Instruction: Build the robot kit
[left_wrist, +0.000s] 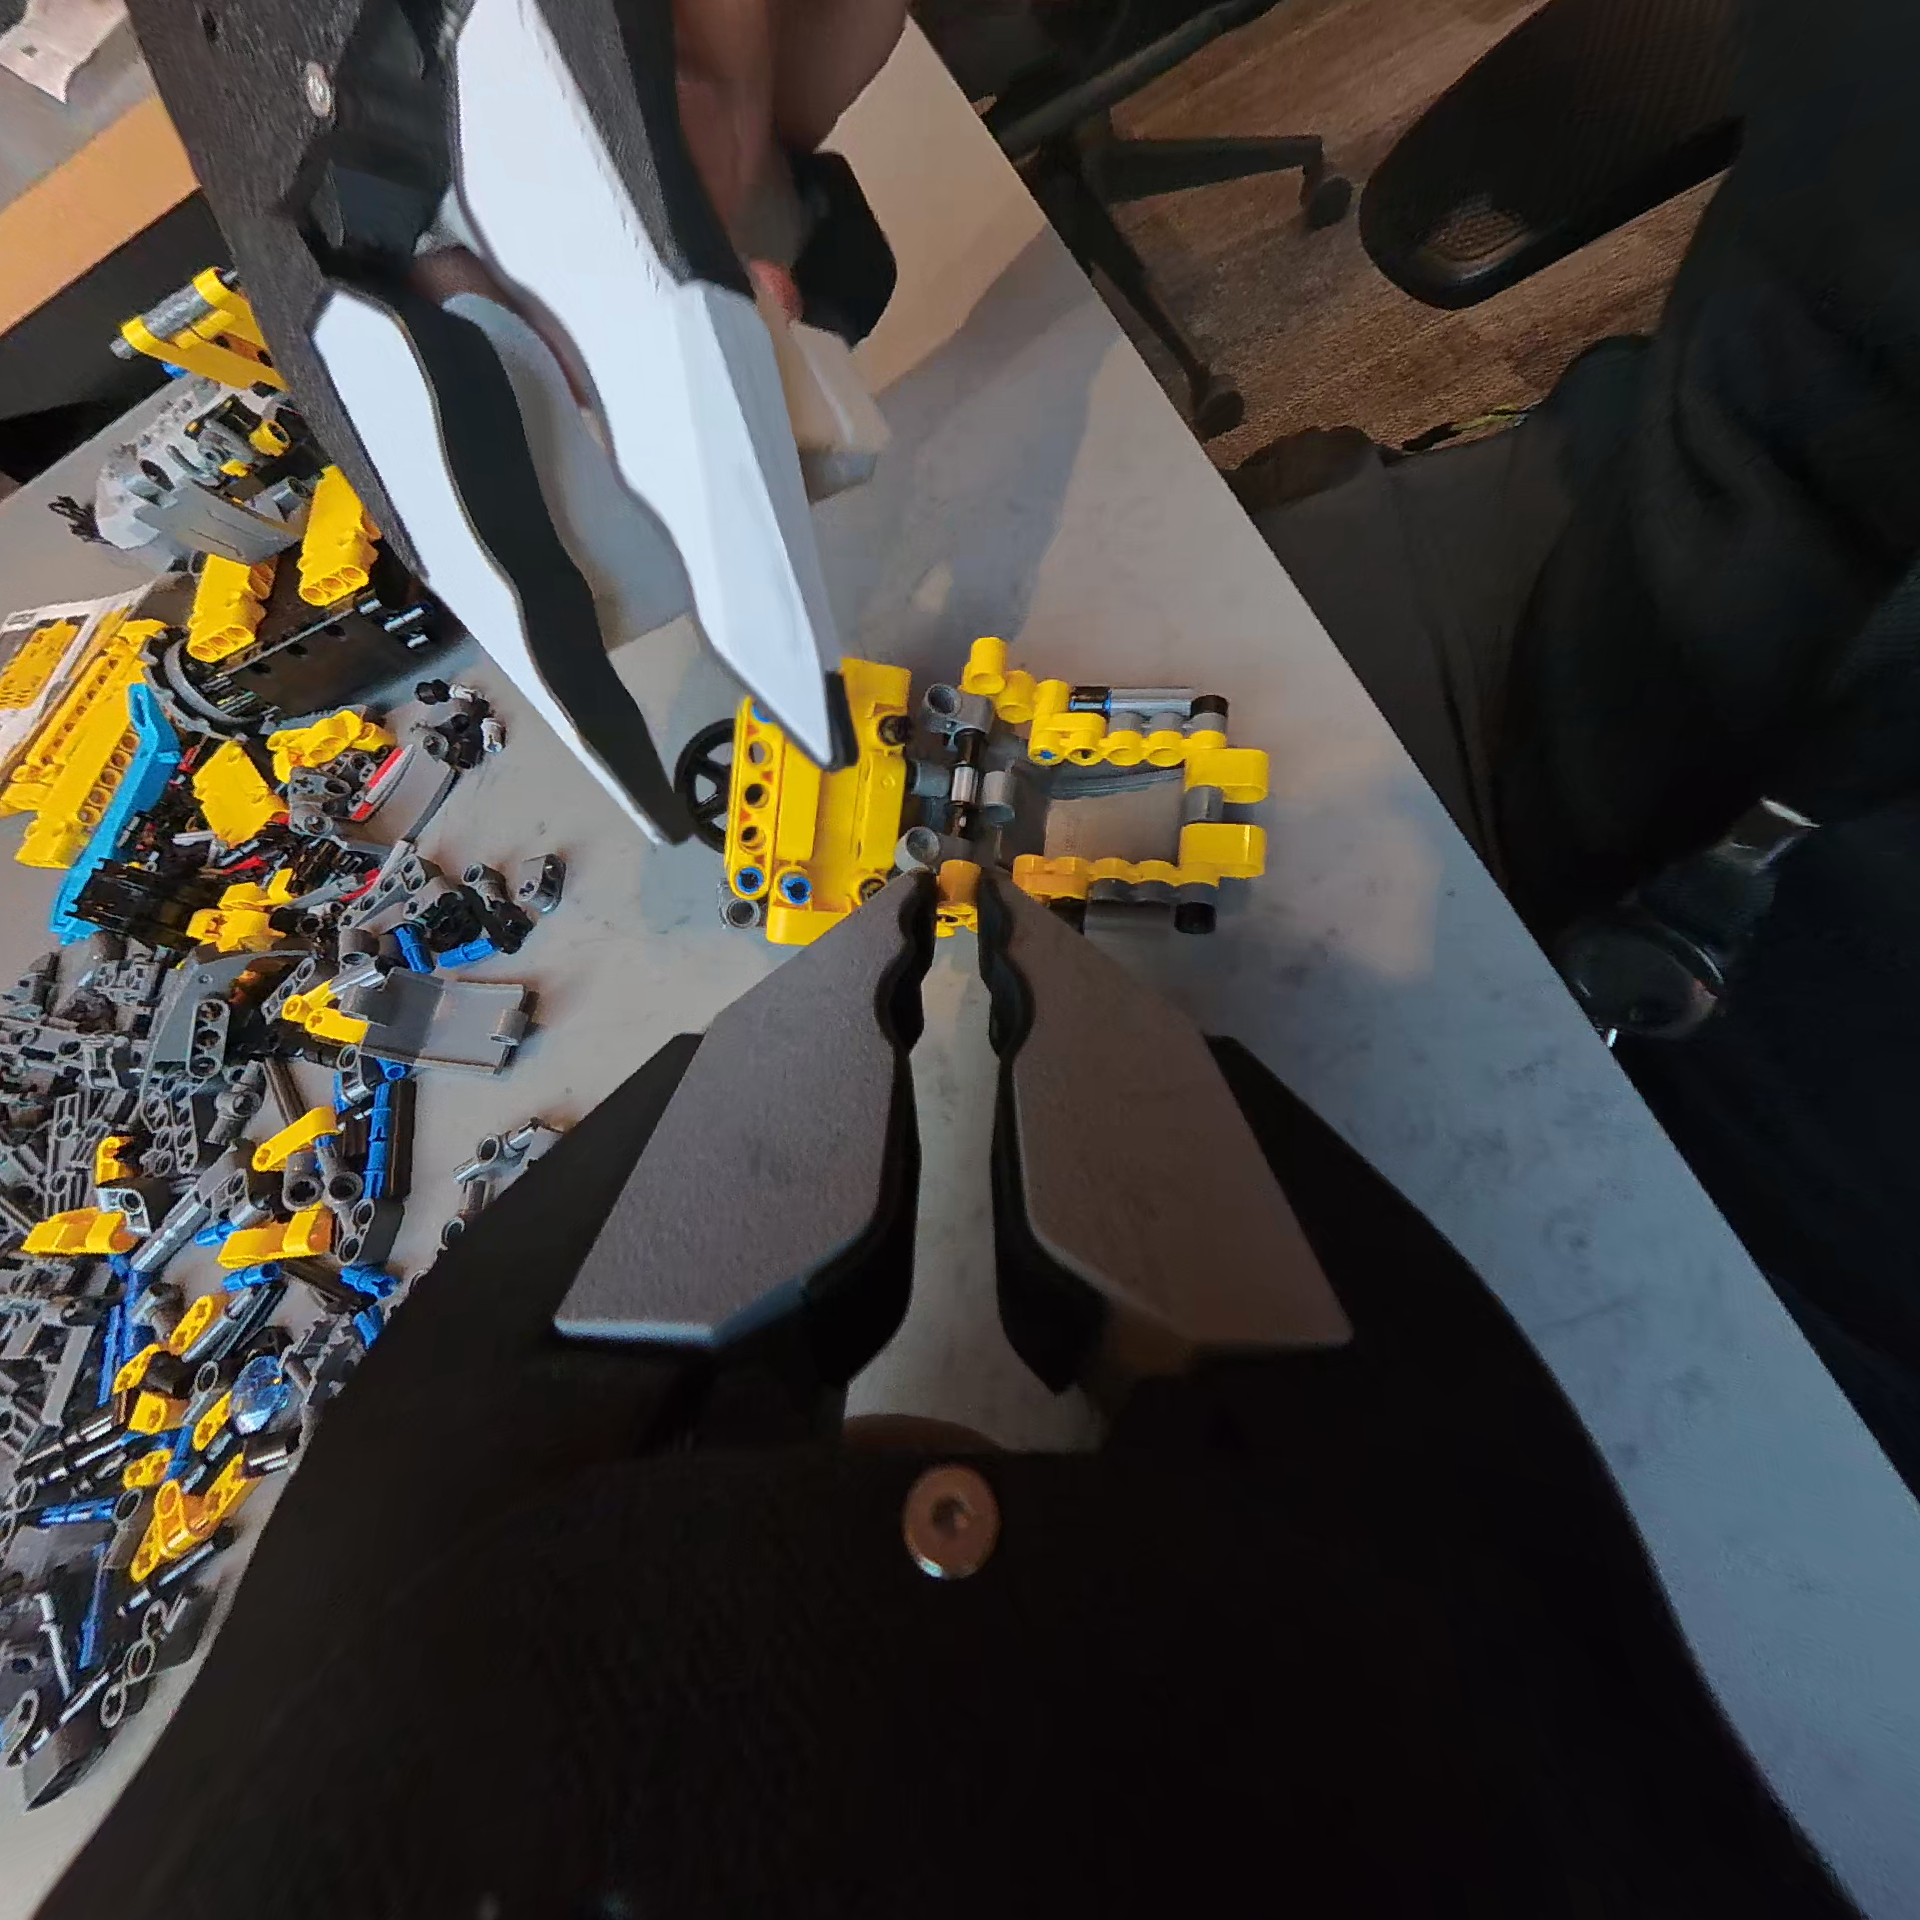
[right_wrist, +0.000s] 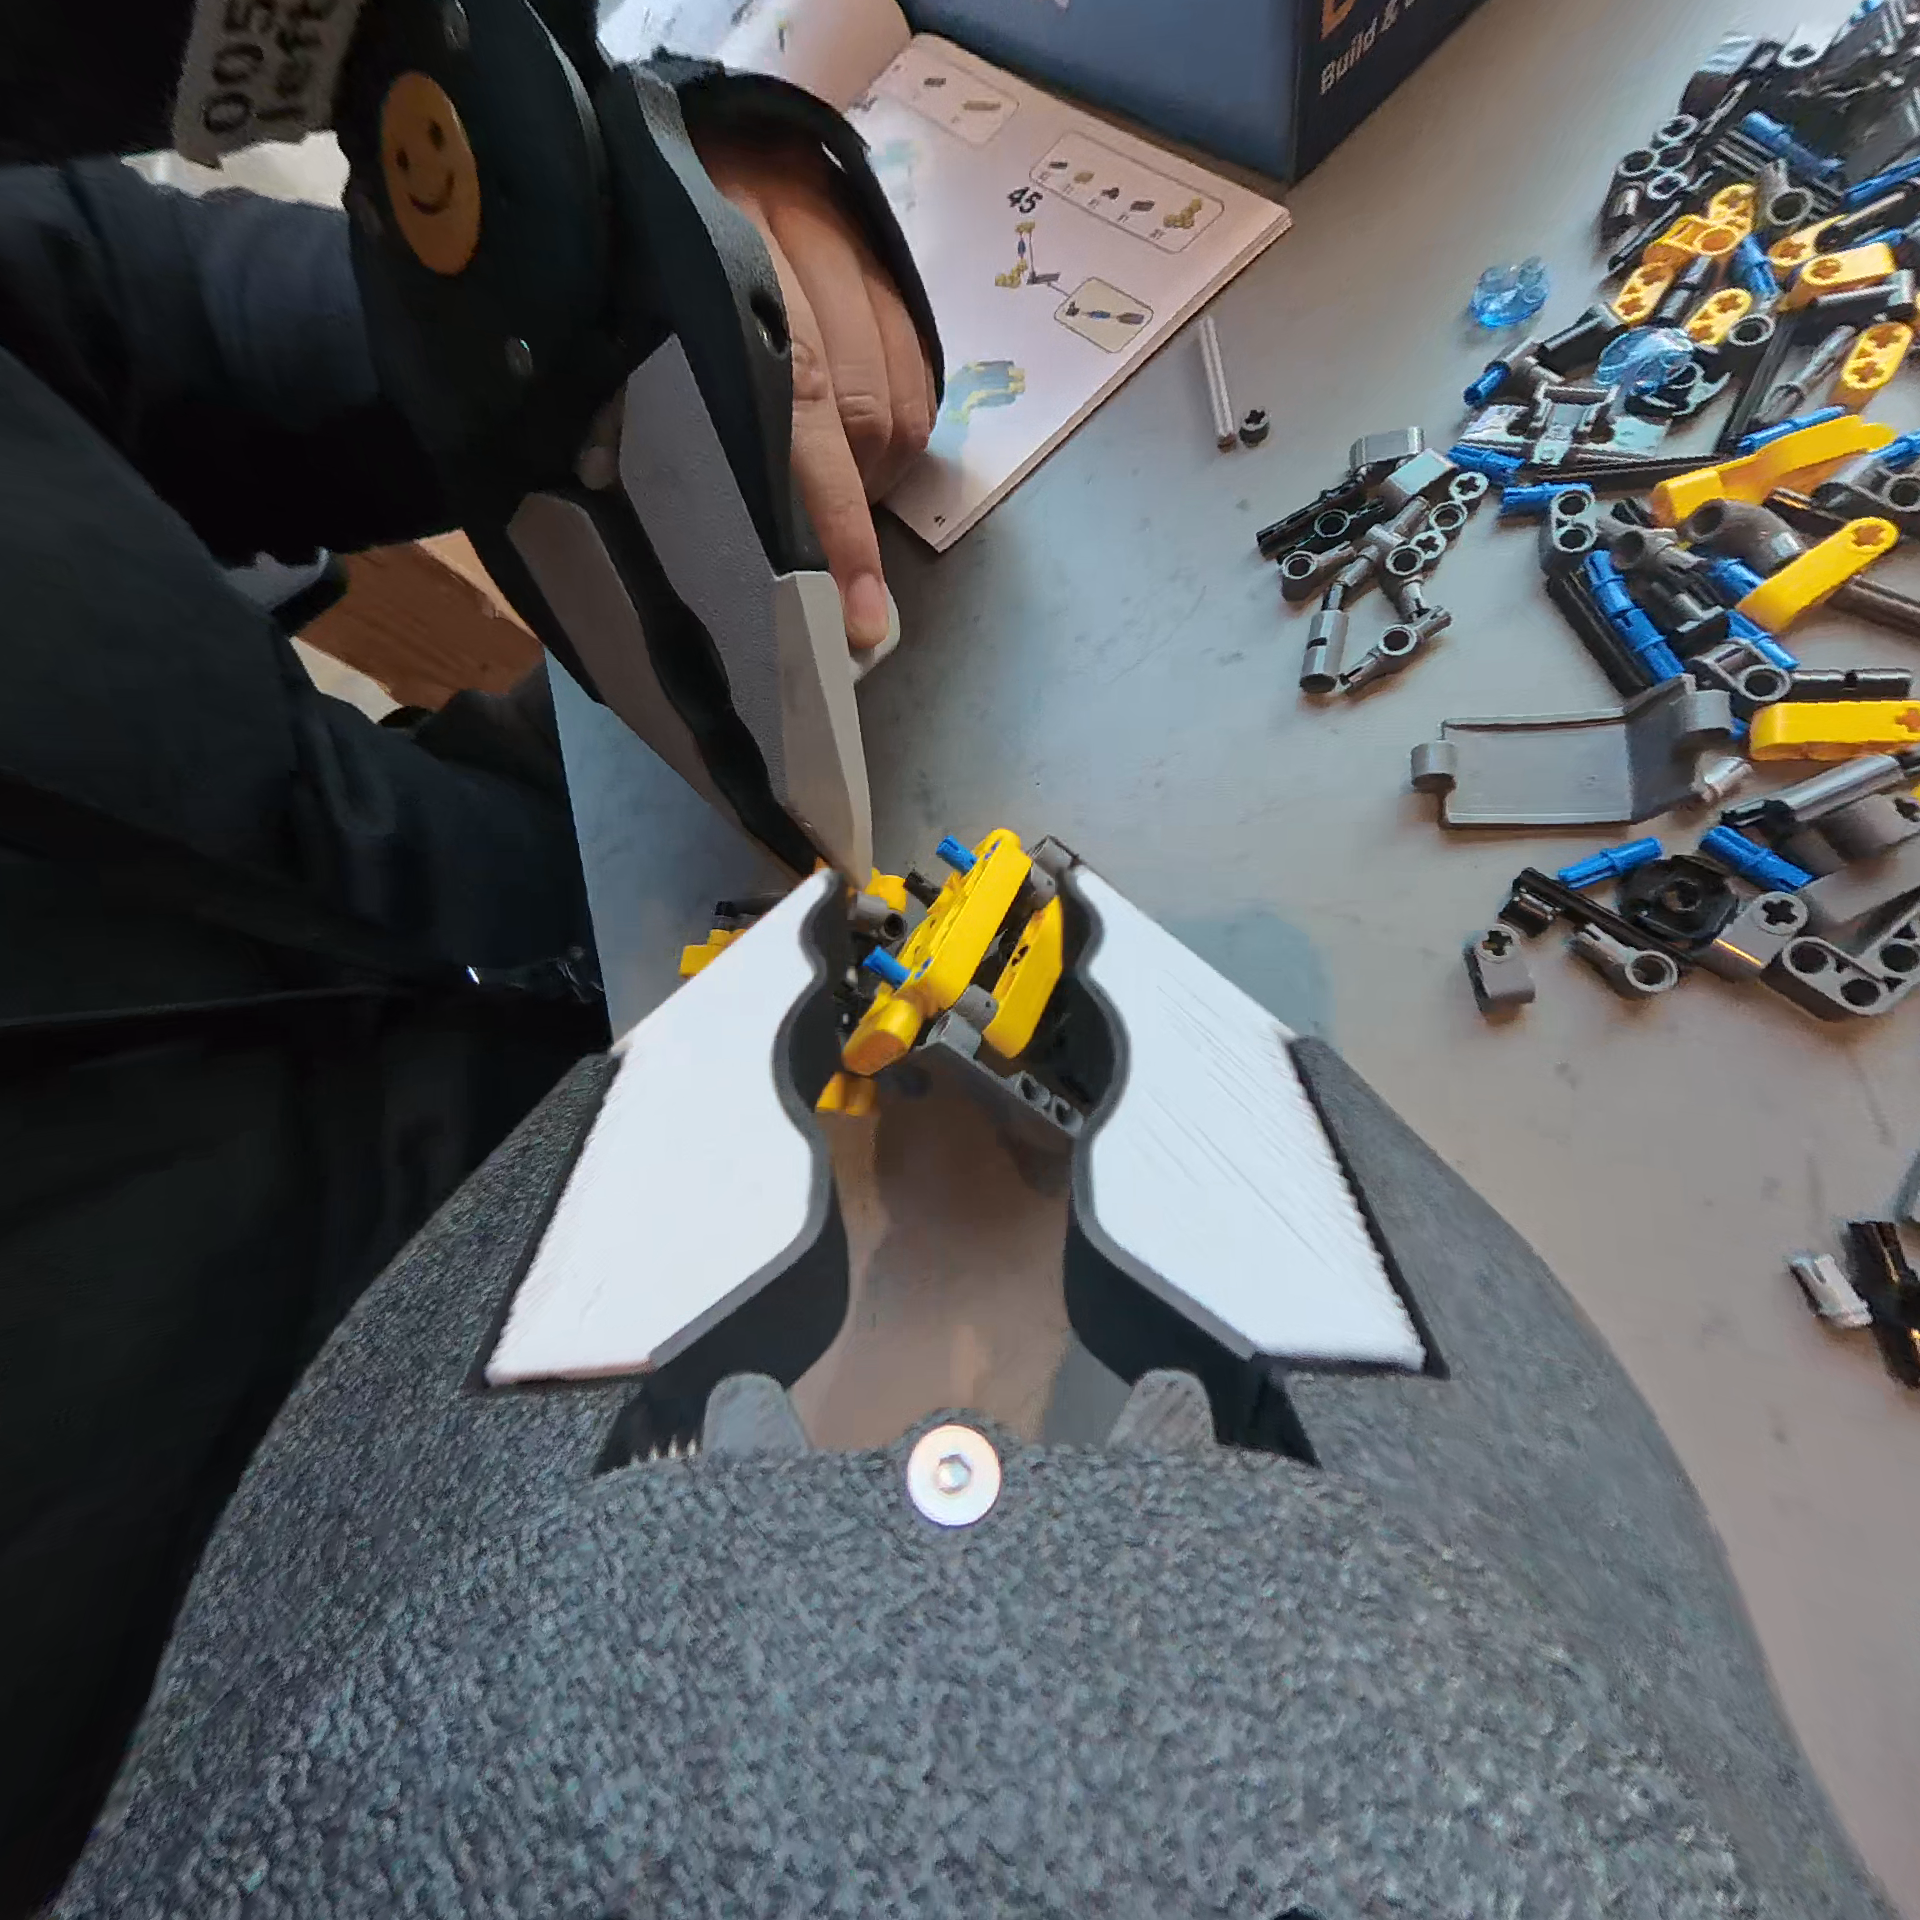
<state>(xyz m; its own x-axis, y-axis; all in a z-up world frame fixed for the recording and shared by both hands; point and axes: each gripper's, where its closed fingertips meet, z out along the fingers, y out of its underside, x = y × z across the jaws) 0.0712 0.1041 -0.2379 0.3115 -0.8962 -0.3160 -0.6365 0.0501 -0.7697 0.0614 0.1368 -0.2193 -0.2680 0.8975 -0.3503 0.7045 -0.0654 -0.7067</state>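
Left wrist view: left gripper (left_wrist: 951, 896) and right gripper (right_wrist: 951, 930) fingers both pinching the yellow brick assembly (left_wrist: 831, 810).

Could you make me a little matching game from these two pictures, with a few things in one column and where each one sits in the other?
Things:
1. yellow and grey brick model
2. loose brick pile
3. open instruction booklet
4. left gripper

Places:
A. far side of the table, beside a dark box
B. gripped by the white jaws of the right gripper
C. pinching a yellow piece on the model's edge
D. spread over the table beside the model

Pairs: 1-B, 2-D, 3-A, 4-C
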